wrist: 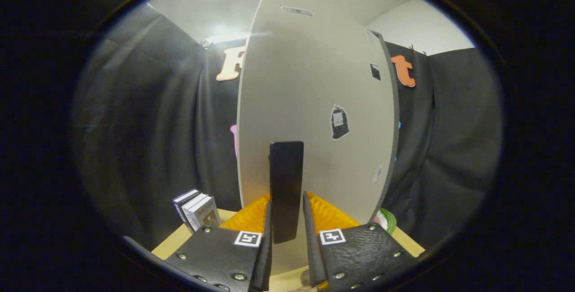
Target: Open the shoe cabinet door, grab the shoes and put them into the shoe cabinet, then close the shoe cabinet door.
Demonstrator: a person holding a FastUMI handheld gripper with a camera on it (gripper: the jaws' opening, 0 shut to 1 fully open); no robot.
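The shoe cabinet's pale grey door [310,103] stands upright right in front of me and takes up the middle of the gripper view. A dark, flat, upright handle [286,184] is fixed to the door's lower part. My gripper [287,213] has one finger on each side of that handle's lower half, pressing close against it. Small stickers dot the door's right half. No shoes are visible.
Several small books [196,211] stand on the wooden tabletop [173,240] to the left of the fingers. A green and white round object [387,220] peeks out beside the door's lower right corner. Black cloth walls close in on both sides.
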